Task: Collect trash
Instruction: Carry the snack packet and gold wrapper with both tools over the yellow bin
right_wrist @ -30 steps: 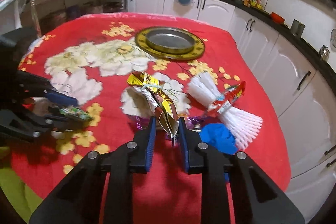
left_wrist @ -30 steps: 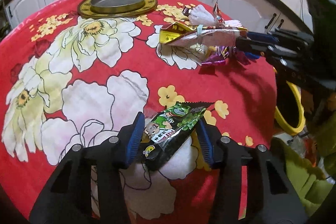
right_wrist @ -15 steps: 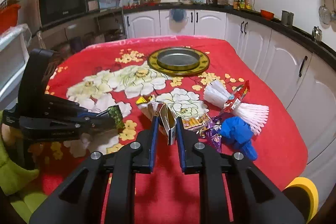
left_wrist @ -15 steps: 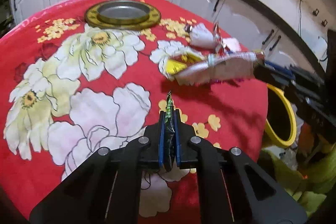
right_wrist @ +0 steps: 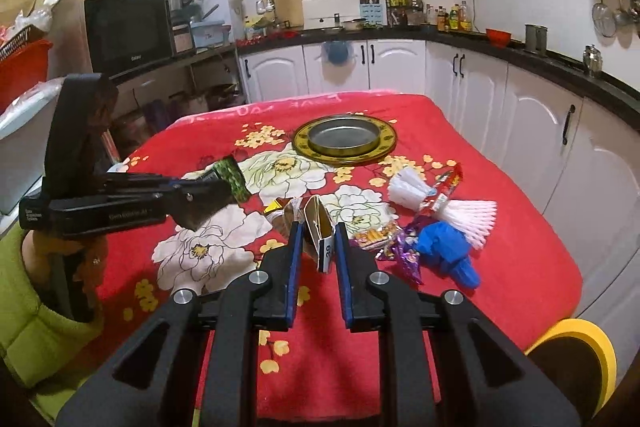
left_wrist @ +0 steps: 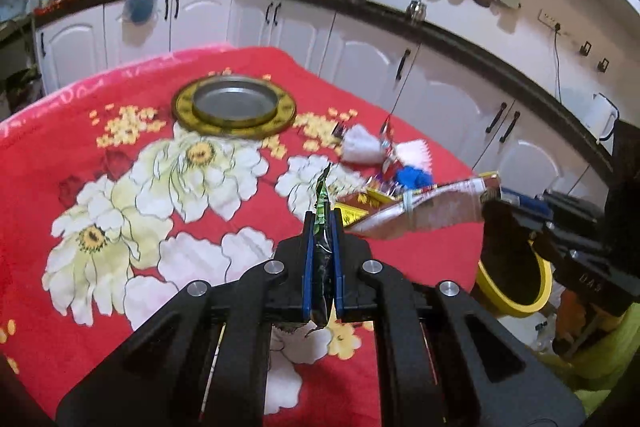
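Note:
My left gripper (left_wrist: 321, 223) is shut on a green-and-black snack wrapper (left_wrist: 322, 211) and holds it above the red flowered tablecloth (left_wrist: 120, 227). It shows in the right wrist view (right_wrist: 232, 179) too. My right gripper (right_wrist: 316, 231) is shut on a gold-and-white snack packet (right_wrist: 318, 223), also lifted; the packet shows in the left wrist view (left_wrist: 416, 211). More trash lies on the cloth: white paper cups (right_wrist: 460, 211), a red wrapper (right_wrist: 444, 191), a blue crumpled piece (right_wrist: 444, 247), a purple wrapper (right_wrist: 404, 251). A yellow-rimmed bin (left_wrist: 516, 279) stands off the table's right edge.
A metal dish on a gold plate (right_wrist: 344, 139) sits at the far middle of the table. White kitchen cabinets (right_wrist: 520, 131) run behind and to the right. A microwave (right_wrist: 128, 27) stands at the left. The bin rim also shows in the right wrist view (right_wrist: 576, 347).
My left gripper closed on the green wrapper and lifted it off the cloth. Both grippers rose, each carrying its wrapper; the views tilted up toward the kitchen.

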{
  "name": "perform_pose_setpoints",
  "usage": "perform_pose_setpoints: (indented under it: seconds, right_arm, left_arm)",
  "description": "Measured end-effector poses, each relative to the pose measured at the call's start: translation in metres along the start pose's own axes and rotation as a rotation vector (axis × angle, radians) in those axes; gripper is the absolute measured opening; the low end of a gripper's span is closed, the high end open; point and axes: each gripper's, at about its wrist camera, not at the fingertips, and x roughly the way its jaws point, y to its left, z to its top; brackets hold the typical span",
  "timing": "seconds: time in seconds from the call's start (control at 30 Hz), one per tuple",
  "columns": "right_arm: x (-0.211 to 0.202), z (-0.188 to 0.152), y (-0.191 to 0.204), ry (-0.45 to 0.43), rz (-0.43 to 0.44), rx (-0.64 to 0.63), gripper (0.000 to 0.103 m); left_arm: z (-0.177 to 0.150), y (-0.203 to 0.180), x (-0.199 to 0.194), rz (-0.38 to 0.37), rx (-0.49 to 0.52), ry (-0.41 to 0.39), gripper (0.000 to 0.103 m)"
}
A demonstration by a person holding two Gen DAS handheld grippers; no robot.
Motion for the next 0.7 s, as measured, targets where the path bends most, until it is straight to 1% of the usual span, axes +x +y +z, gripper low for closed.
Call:
perform_pose_setpoints:
  seconds: [0.17, 0.4, 0.7]
  right_arm:
    - [-0.02, -0.002, -0.008, -0.029, -0.016, 0.021, 0.016]
    - [-0.047, -0.006, -0.016, -0.066, -0.035, 0.031, 0.016]
    - [-0.076, -0.01, -0.035, -0.113, -0.081, 0.074, 0.015]
  left_arm:
    - [0.004, -0.016, -0.011, -0.011, 0.016, -0.045, 0.004]
    - [0.006, -0.04, -0.016, -0.034, 0.039, -0.078, 0.004]
    - [0.005, -0.069, -0.015, -0.073, 0.071, -0.081, 0.004]
